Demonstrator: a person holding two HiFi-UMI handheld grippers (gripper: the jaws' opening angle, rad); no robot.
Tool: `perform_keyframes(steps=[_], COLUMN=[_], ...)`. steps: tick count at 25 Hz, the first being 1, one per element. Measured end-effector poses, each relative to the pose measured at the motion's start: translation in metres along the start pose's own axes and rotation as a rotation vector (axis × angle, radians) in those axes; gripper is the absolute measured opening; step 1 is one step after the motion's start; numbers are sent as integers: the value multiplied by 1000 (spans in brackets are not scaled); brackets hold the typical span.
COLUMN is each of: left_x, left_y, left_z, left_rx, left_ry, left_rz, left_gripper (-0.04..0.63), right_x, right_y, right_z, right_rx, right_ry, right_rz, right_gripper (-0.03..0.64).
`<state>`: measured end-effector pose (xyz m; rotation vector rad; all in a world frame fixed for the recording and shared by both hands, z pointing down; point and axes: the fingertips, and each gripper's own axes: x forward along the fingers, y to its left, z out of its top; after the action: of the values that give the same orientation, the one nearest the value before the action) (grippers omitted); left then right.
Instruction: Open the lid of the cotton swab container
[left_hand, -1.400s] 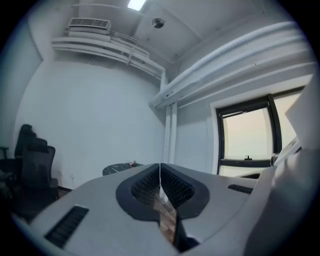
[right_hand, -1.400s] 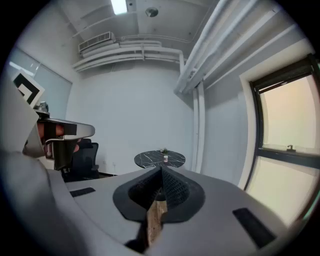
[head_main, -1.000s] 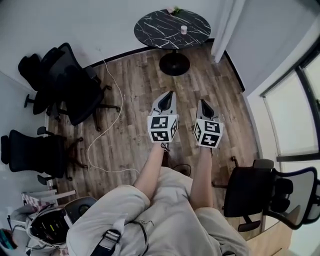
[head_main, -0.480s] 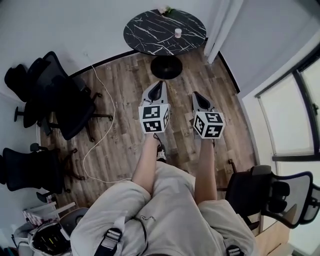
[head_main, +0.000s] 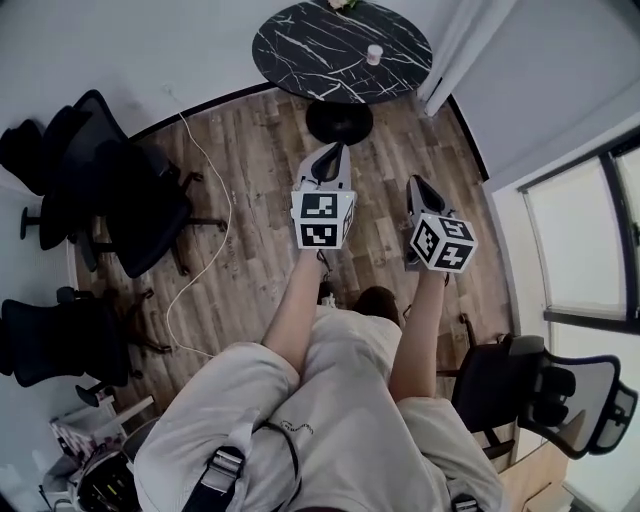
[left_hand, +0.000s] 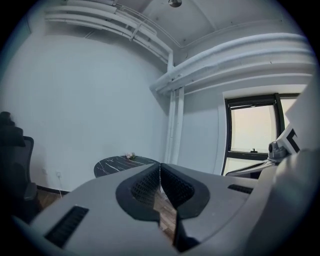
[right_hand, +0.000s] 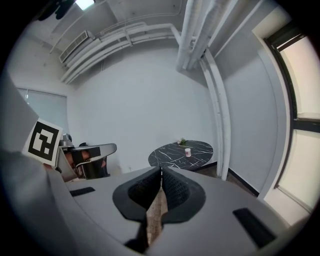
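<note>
Pressing tip to tip, the jaws of the left gripper (left_hand: 160, 169) are found closed, with nothing between them. The jaws of the right gripper (right_hand: 161, 171) are likewise closed and empty. Only a sliver of wooden floor (right_hand: 154, 216) is seen through the gap below the pads.

In the head view both grippers are held side by side over the floor. The left gripper (head_main: 335, 150) and right gripper (head_main: 413, 182) are pointed toward the round black marble table (head_main: 320, 40) and are well apart from it.

The cotton swab container (head_main: 373, 54) is seen standing upright on that table, untouched. It appears again in the right gripper view (right_hand: 188, 152), but it is too small for its lid to be judged.

In the left gripper view the table (left_hand: 117, 164) is partly hidden behind the jaws, and no container can be made out there. A small sprig of flowers (head_main: 345, 4) at the table's far rim is cut off by the frame edge.

Black office chairs (head_main: 140, 200) are noted at the left, one of them cropped.
</note>
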<state>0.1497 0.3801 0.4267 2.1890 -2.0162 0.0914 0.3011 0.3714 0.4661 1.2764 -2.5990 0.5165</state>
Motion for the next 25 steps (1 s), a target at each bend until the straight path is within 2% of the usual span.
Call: perform_keyframes(steps=[6, 14, 20, 25], left_x=[20, 56, 100, 140], left_y=[36, 70, 92, 89], left_z=[0, 4, 10, 24], left_rx=[1, 11, 37, 89], left_ry=[13, 21, 51, 55], left_rz=[-5, 22, 36, -2], left_gripper=[25, 25, 25, 25], right_x=[44, 101, 153, 188], right_y=[16, 13, 3, -6], right_z=[8, 14, 33, 56], right_rx=[-22, -29, -14, -25], right_ry=[27, 62, 76, 75], right_rz=[24, 65, 90, 147], right_gripper=[35, 35, 35, 35])
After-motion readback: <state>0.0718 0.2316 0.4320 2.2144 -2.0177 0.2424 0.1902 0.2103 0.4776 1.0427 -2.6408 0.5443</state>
